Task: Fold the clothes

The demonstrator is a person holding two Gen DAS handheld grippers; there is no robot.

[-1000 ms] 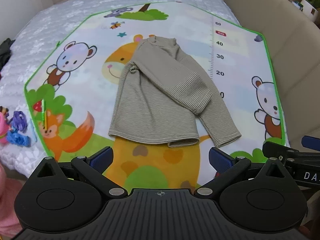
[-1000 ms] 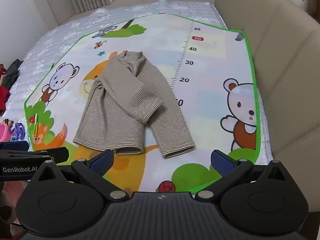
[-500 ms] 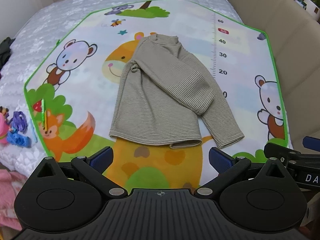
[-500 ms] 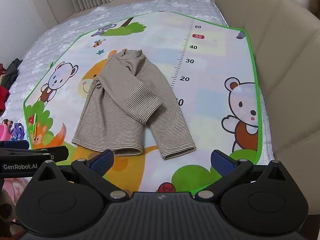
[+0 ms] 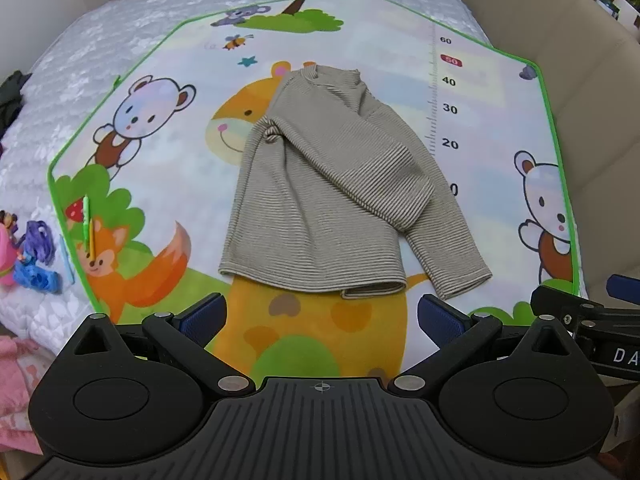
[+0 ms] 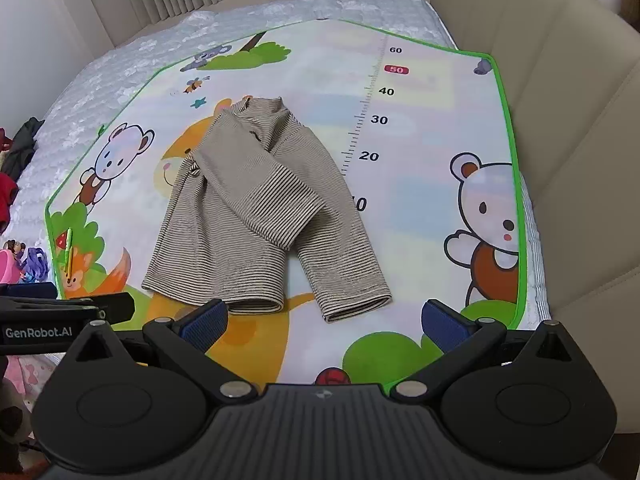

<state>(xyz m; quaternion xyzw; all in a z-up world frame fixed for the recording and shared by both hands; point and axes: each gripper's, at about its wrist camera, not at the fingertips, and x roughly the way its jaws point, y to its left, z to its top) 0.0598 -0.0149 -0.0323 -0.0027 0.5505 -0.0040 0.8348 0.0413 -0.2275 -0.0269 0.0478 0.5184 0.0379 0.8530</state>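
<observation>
A striped long-sleeved top (image 5: 320,208) lies flat near the centre of a cartoon-printed play mat (image 5: 168,152) spread over a quilted bed (image 5: 72,80), neck toward 12 o'clock and hem toward 6 o'clock. One sleeve (image 5: 360,168) is laid diagonally across the chest, its cuff pointing to about 4 o'clock; this placement reads as a first fold already made, narrowing the garment. The other sleeve (image 5: 448,252) runs alongside the body toward 5 o'clock, its cuff just past the hem, and appears not yet folded in.

The left tool (image 5: 320,314) sits at 6 o'clock of the garment, fingers spread wide and holding nothing, its blue pads (image 5: 202,314) short of the hem. The right tool (image 6: 324,318) is likewise wide apart and unloaded; in its view the top (image 6: 256,216) lies at 11 to 12 o'clock, the loose cuff (image 6: 356,306) close ahead between its fingers. Both tools facing the hem edge suggests a stance for taking the near edge or the free sleeve next, though which cannot be told.

Hidden or unclear: the underside layers of the top; a small bunched knot of fabric (image 5: 272,134) at the folded shoulder, whose cause is not legible; whether either pad touches the mat. Small toys (image 5: 36,256) at 9 o'clock off the mat, pink cloth (image 5: 16,392) at 7 o'clock and dark clothing (image 6: 22,148) at 10 o'clock are cut off by the frame. A padded beige wall (image 6: 560,120) borders the bed at 3 o'clock.
</observation>
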